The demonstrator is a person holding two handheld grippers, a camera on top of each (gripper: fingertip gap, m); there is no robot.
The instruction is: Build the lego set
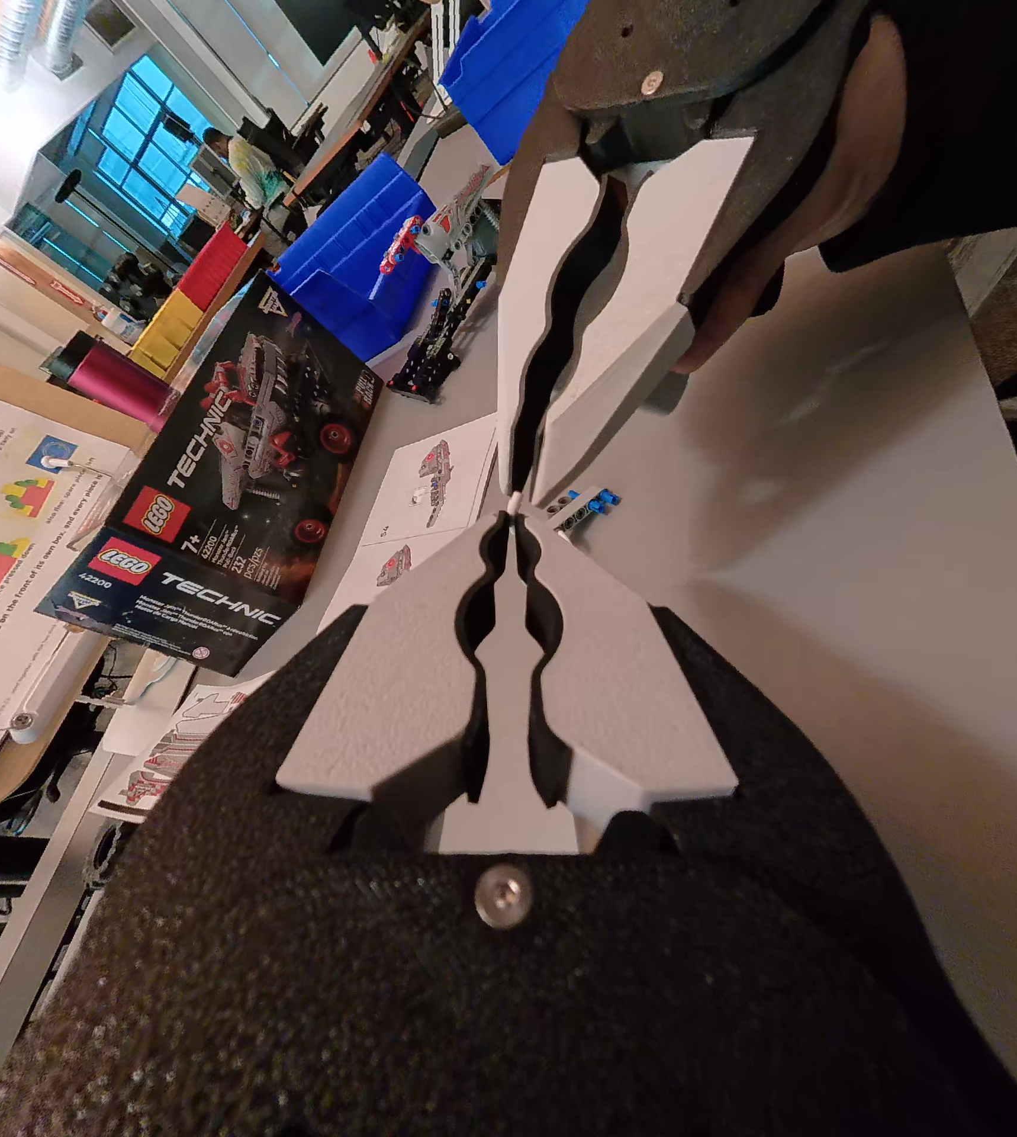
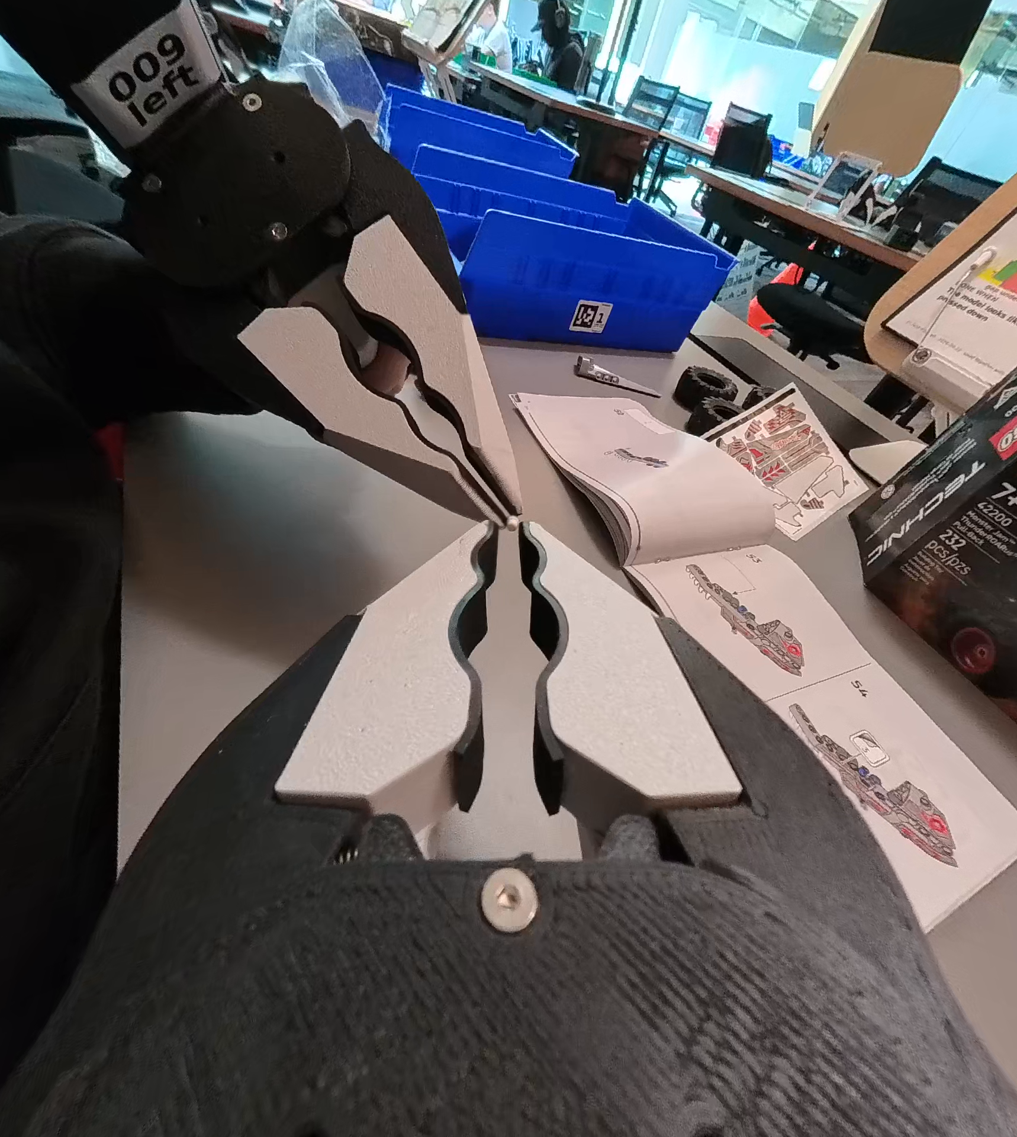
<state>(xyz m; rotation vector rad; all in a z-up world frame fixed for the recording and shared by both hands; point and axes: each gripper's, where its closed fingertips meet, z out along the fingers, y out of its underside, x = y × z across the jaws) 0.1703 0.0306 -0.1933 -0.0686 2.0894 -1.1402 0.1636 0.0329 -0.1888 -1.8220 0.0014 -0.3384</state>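
Note:
My left gripper [image 1: 513, 520] is shut on a small white piece [image 1: 515, 501], which it holds above the grey table [image 1: 801, 554]. It also shows in the right wrist view [image 2: 509, 514], coming in from the upper left with the white piece [image 2: 512, 523] at its tip. My right gripper [image 2: 507, 526] meets it tip to tip. Its jaws stand slightly apart around the white piece, with a narrow gap on each side. In the left wrist view the right gripper [image 1: 518, 489] comes down from above, held by a hand.
An open instruction booklet [image 2: 740, 615] lies to the right, with the set's black box [image 2: 973, 523] beyond it. Blue bins [image 2: 555, 264], black tyres [image 2: 706, 387] and a sticker sheet [image 2: 789, 455] sit behind. A grey beam with blue pins [image 1: 586, 507] and part-built assemblies [image 1: 450, 234] are on the table.

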